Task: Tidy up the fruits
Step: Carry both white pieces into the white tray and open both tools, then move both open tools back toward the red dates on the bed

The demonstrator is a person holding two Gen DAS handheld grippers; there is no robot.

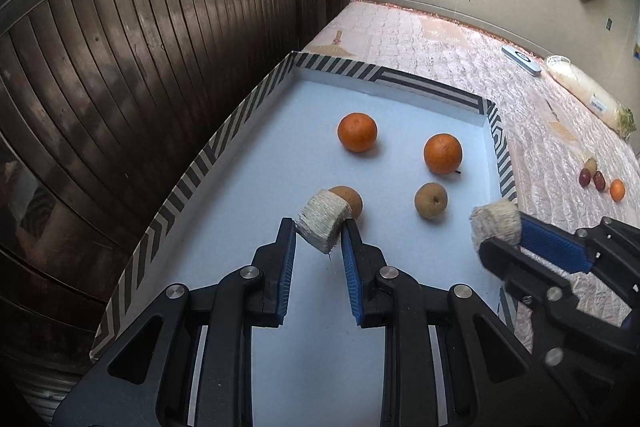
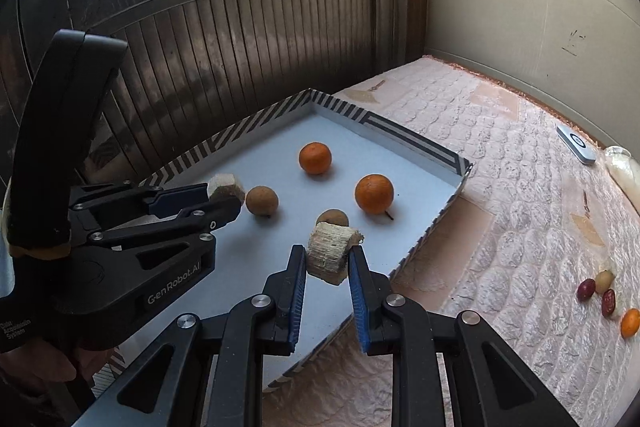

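Note:
A shallow tray (image 1: 236, 131) with a striped rim holds two oranges (image 1: 357, 131) (image 1: 442, 153) and two brown pears (image 1: 430, 200) (image 1: 352, 199). My left gripper (image 1: 318, 233) is shut on a pale fibrous chunk (image 1: 322, 221) just in front of the left pear. My right gripper (image 2: 326, 259) is shut on a second fibrous chunk (image 2: 328, 257) over the tray's right side, near the other pear (image 2: 332, 217). The right gripper also shows in the left wrist view (image 1: 496, 227), the left gripper in the right wrist view (image 2: 224, 195).
The tray lies on a pink quilted mattress (image 2: 520, 211). Red dates, a pale fruit and a small orange (image 2: 630, 323) lie on it at right. A white remote (image 1: 521, 59) and a wrapped vegetable (image 1: 588, 99) lie near the wall. A dark slatted door (image 1: 120, 67) stands at left.

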